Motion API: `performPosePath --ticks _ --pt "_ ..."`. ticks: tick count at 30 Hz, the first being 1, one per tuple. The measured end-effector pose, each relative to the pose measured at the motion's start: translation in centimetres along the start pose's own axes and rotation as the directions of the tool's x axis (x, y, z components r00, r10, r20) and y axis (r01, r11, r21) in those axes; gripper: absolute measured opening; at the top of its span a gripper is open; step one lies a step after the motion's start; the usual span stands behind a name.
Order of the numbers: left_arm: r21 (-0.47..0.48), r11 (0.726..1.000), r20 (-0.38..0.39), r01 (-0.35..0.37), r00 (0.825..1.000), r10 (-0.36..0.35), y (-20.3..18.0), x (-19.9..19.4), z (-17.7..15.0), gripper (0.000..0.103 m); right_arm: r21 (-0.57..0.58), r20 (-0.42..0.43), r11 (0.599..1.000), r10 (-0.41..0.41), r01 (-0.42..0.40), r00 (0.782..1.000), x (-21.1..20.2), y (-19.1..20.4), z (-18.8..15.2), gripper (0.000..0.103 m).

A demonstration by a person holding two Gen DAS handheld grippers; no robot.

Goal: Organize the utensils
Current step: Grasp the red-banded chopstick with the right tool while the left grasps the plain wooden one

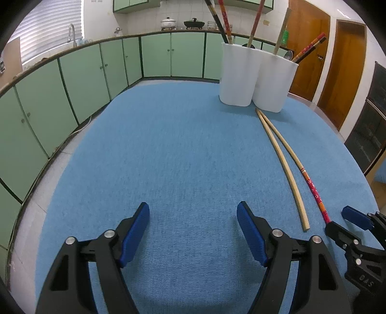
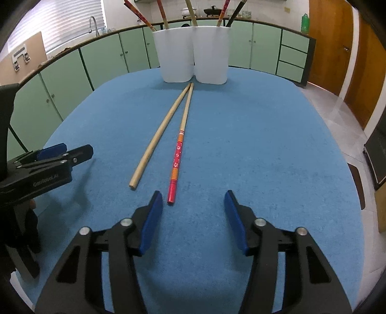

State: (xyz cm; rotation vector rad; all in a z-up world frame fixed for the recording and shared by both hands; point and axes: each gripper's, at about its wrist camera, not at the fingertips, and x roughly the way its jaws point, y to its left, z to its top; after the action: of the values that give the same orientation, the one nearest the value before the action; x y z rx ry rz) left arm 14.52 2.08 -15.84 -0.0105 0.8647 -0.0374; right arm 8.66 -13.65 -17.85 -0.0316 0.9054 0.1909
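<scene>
Two chopsticks, a plain bamboo chopstick (image 2: 159, 135) and a red-handled chopstick (image 2: 178, 157), lie mid-table (image 2: 265, 145), tips touching before the white holder (image 2: 190, 55). Both the left gripper (image 1: 193, 231) and the right gripper (image 2: 191, 217) are spread apart, gripping nothing.

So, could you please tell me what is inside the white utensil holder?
The white utensil holder holds several upright chopsticks and a spoon; their lower ends are hidden by its walls.
</scene>
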Motion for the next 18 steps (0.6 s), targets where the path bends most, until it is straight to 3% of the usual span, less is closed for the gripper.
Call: performPosePath --ticks 8,13,18 --pt "0.017 1.000 -0.001 -0.014 1.000 0.014 -0.3 0.0 -0.1 0.074 -0.013 0.001 0.999 0.036 -0.036 0.999 0.6 0.8 0.5 0.008" --pt "0.023 1.000 -0.001 0.011 1.000 -0.011 -1.2 -0.1 -0.1 0.074 -0.003 0.005 0.999 0.044 -0.044 0.999 0.5 0.5 0.7 0.005" --pt "0.050 0.997 0.001 0.066 0.998 -0.066 -3.3 -0.5 -0.4 0.074 0.069 0.013 0.998 -0.001 0.000 1.000 0.0 -1.6 0.2 0.005"
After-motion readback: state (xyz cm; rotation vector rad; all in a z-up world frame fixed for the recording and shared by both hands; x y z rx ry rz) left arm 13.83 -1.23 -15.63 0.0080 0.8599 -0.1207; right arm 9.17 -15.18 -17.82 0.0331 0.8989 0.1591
